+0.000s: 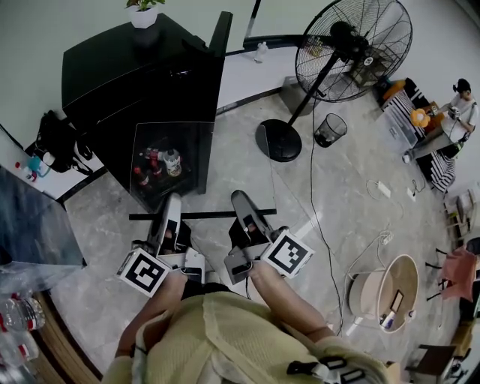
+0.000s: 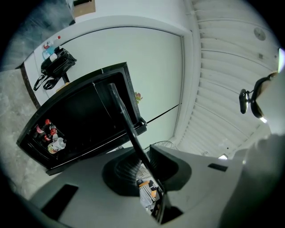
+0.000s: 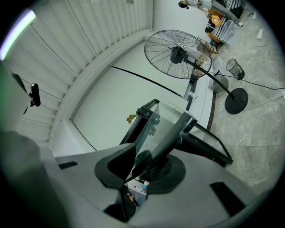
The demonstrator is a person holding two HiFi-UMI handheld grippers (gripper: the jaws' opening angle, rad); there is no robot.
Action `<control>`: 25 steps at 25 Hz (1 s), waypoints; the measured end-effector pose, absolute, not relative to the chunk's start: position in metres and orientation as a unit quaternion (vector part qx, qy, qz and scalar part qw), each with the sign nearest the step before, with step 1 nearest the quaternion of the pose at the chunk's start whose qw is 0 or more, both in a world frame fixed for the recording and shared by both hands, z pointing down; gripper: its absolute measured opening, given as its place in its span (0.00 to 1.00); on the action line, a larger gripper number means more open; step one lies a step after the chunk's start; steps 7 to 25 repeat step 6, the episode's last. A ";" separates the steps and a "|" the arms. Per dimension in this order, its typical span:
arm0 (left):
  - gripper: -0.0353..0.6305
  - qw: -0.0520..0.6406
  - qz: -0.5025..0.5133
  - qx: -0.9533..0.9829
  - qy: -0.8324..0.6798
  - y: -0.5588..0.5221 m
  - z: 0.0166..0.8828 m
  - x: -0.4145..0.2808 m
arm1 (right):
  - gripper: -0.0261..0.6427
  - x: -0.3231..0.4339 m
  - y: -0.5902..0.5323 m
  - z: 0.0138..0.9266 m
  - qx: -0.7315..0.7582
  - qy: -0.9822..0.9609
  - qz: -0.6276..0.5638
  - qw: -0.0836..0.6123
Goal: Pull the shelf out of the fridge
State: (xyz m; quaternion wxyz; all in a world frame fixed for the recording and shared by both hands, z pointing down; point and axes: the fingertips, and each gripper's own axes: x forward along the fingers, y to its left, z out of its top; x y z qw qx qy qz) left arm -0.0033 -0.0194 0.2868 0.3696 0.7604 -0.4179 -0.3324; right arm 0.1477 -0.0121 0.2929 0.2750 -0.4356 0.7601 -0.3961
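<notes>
The shelf (image 1: 206, 216) is a glass pane with a dark front trim, held level in front of the black fridge (image 1: 127, 67) and apparently clear of it. My left gripper (image 1: 172, 210) is shut on the trim's left part and my right gripper (image 1: 241, 204) on its middle. In the left gripper view the shelf (image 2: 122, 116) runs edge-on from between the jaws of the left gripper (image 2: 142, 164) toward the fridge (image 2: 84, 116). The right gripper (image 3: 147, 162) clamps the pane (image 3: 164, 124) at its trimmed edge. Bottles (image 1: 161, 161) stand low inside the open fridge.
A standing fan (image 1: 352, 45) with a round base (image 1: 279, 140) is at right of the fridge, beside a wire bin (image 1: 330, 129). Cables (image 1: 322, 225) trail over the marble floor. A black bag (image 1: 52, 139) sits at left. A potted plant (image 1: 144, 11) tops the fridge.
</notes>
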 end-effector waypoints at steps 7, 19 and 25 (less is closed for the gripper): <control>0.15 0.373 -0.337 0.753 -0.425 -0.026 0.292 -0.008 | 0.17 0.143 -0.021 0.297 -0.431 0.763 -0.400 0.269; 0.15 0.373 -0.337 0.753 -0.425 -0.026 0.292 -0.008 | 0.17 0.143 -0.021 0.297 -0.431 0.763 -0.400 0.269; 0.15 0.373 -0.337 0.753 -0.425 -0.026 0.292 -0.008 | 0.17 0.143 -0.021 0.297 -0.431 0.763 -0.400 0.269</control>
